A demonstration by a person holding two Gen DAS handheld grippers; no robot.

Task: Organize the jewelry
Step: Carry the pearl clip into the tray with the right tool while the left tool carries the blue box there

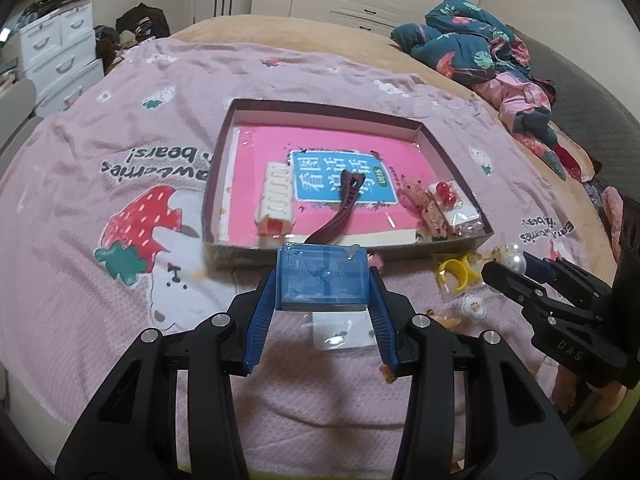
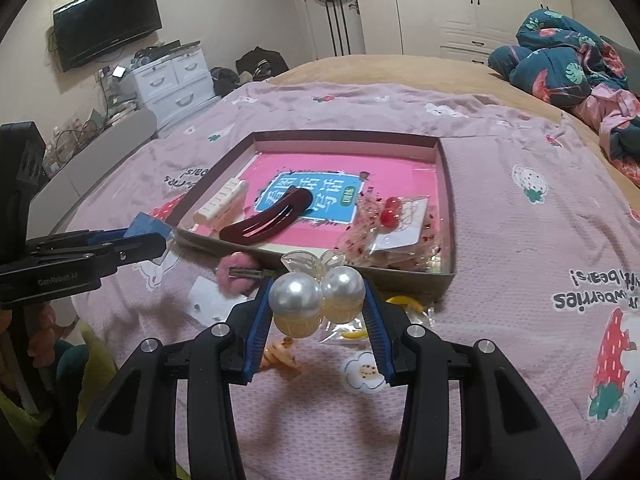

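Observation:
My left gripper (image 1: 324, 280) is shut on a small blue translucent box (image 1: 322, 278), held above the pink bedspread just in front of the shallow cardboard tray (image 1: 216, 184). In the right wrist view my right gripper (image 2: 318, 300) is shut on a pearl hair clip (image 2: 316, 296) with two large pearls and clear leaves, near the tray's (image 2: 448, 216) front wall. Inside the tray lie a dark red hair clip (image 2: 266, 216), a cream comb clip (image 2: 222, 202), a red cherry piece (image 2: 390, 210) and packets of small jewelry on a pink book.
On the bedspread in front of the tray lie a yellow ring in a clear bag (image 1: 456, 274), a white earring card (image 1: 344, 332), a pink fuzzy clip (image 2: 238, 272) and an orange clip (image 2: 280, 354). Crumpled clothes (image 1: 480, 44) sit at the back right. Drawers (image 1: 60, 48) stand left.

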